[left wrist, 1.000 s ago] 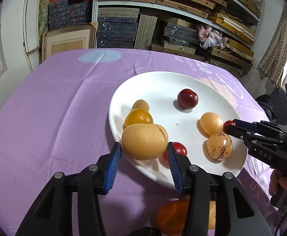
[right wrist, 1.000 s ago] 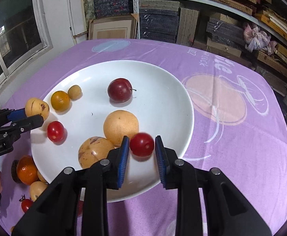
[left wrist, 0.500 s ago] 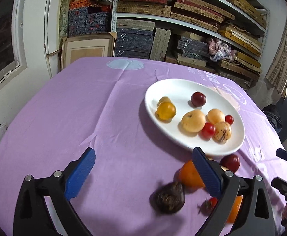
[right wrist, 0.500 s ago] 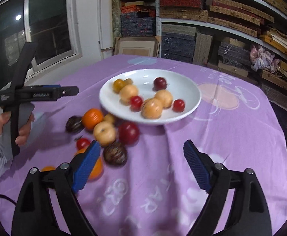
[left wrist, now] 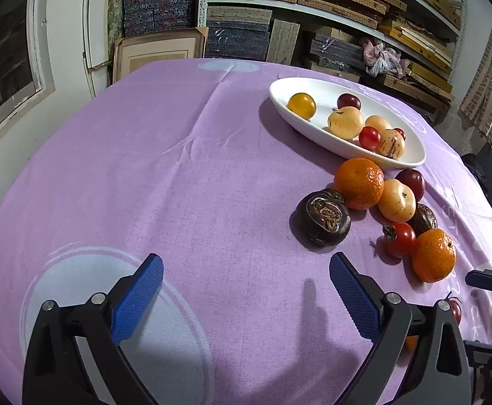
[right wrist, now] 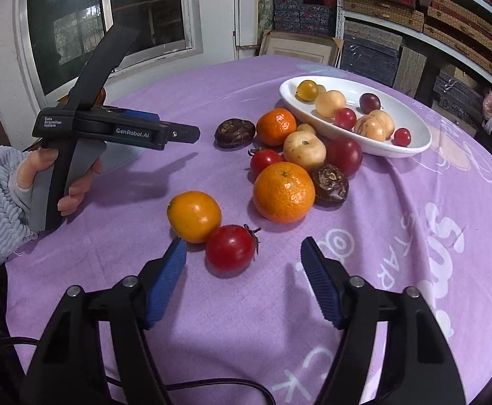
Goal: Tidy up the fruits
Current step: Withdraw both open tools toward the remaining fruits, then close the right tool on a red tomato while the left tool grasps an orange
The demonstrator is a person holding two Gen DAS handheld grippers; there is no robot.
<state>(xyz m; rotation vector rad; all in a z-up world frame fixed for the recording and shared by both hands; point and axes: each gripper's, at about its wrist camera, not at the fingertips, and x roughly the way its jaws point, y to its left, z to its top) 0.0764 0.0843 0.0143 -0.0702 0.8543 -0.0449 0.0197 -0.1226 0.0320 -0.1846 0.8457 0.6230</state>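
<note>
A white plate (left wrist: 317,135) (right wrist: 411,125) at the far right of the purple table holds several small fruits. Loose fruits lie in front of it: two oranges (right wrist: 283,191) (left wrist: 358,183), a dark brown fruit (left wrist: 323,218), a pale peach (right wrist: 304,150), red tomatoes. My left gripper (left wrist: 246,290) is open and empty over bare cloth, short of the dark fruit. My right gripper (right wrist: 242,270) is open, with a red tomato (right wrist: 231,247) just beyond its fingertips and a yellow-orange fruit (right wrist: 194,216) beside the left finger. The left gripper also shows in the right wrist view (right wrist: 192,134).
Shelves stacked with boxes (left wrist: 279,10) stand behind the table. A window (right wrist: 111,23) and a framed board (left wrist: 158,54) lie at the back left. A pale circle is printed on the cloth (left wrist: 87,290) under my left gripper.
Both grippers have pulled back from the plate, leaving their fruits in it, and opened wide. The right one has dropped lower toward the loose tomato.
</note>
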